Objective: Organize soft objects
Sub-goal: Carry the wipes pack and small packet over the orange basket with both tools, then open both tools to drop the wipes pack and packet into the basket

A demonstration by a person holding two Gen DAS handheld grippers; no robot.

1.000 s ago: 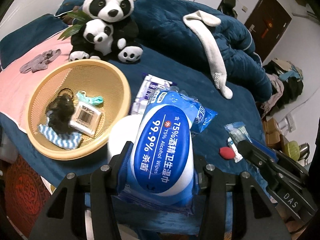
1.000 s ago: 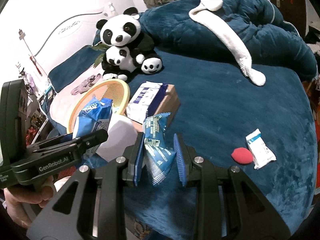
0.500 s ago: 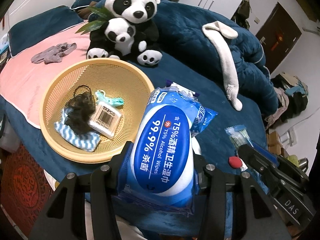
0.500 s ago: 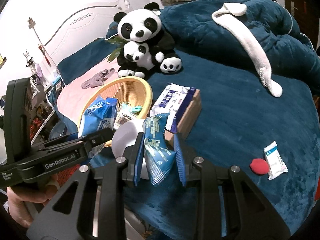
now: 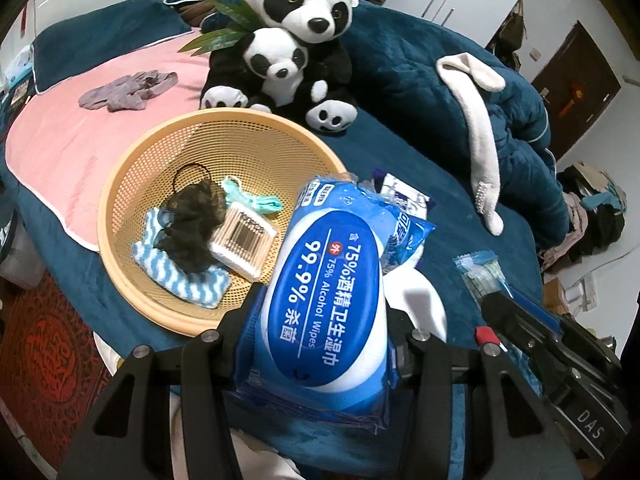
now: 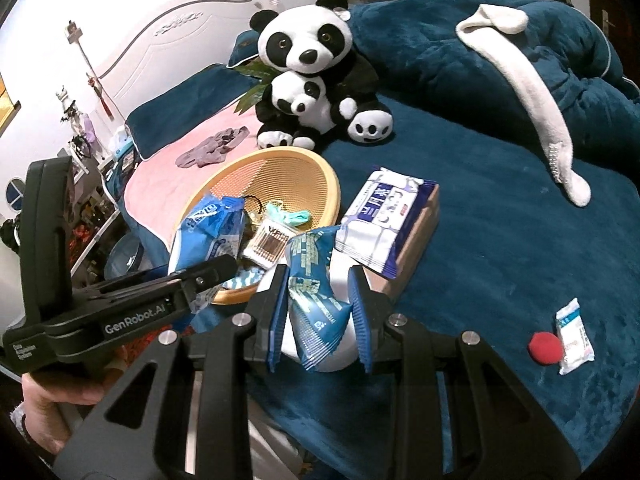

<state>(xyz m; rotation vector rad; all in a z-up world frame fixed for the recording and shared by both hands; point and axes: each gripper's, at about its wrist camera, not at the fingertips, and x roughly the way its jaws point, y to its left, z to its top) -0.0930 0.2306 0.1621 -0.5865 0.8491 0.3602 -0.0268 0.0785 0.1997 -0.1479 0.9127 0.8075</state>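
Wipes, a big blue pack (image 5: 326, 304), are sitting clamped between the jaws of my left gripper (image 5: 324, 320), just past the near rim of the yellow basket (image 5: 120, 184) at ten o'clock from them. My right gripper (image 6: 320, 312) is pinching a small blue sachet (image 6: 316, 300), jaws nearly together on it.

Open blue bedspread (image 6: 500, 240) is lying free from one to three o'clock of my right jaws, with only a red puff (image 6: 543, 347) and a little white packet (image 6: 574, 336) touching it at three o'clock. At twelve o'clock a white-and-blue pack (image 6: 380, 216) is resting on a brown box (image 6: 416, 240), crowding the basket's right rim.

Beyond the basket a panda toy (image 5: 292, 52) is sitting against a heaped blue quilt (image 5: 420, 64), a long white sock (image 5: 484, 128) draped over it. A pink sheet (image 5: 52, 140) is carrying a crumpled grey stocking (image 5: 128, 90).

My left camera is showing the basket's contents plainly: a striped cloth (image 5: 180, 276), a black hair net (image 5: 192, 224), a cotton-swab box (image 5: 242, 242), a teal tie (image 5: 256, 200). My right camera alone is showing the headboard (image 6: 180, 36) and a hand (image 6: 48, 404) gripping my left handle.
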